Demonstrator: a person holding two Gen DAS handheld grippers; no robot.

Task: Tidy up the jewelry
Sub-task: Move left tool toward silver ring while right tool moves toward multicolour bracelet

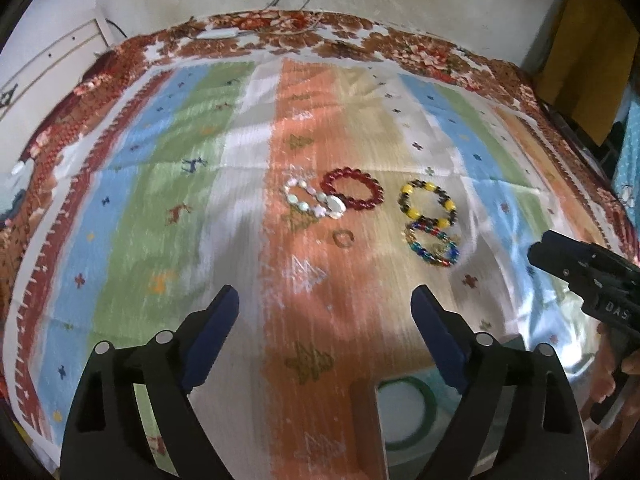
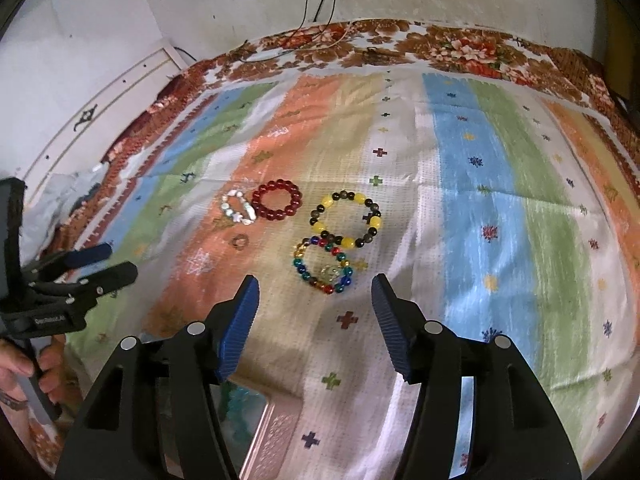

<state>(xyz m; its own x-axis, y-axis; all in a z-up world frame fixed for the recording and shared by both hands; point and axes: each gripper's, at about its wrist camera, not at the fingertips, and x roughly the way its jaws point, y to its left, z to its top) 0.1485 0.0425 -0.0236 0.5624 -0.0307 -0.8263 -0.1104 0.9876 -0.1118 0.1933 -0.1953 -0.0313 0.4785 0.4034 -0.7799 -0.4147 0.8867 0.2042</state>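
Both grippers, left gripper (image 1: 324,304) and right gripper (image 2: 314,294), hover spread; pink box (image 2: 276,436) (contents blurred) is cut off below.

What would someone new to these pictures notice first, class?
Four beaded bracelets lie mid-cloth: a white one touching a red one, then a yellow-and-dark one with a multicoloured one just below it. A small ring sits apart, nearer than the white one. Both grippers, left and right, hover open over the striped cloth.

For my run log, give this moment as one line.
left gripper open | right gripper open, nearest multicolor bead bracelet | nothing grasped
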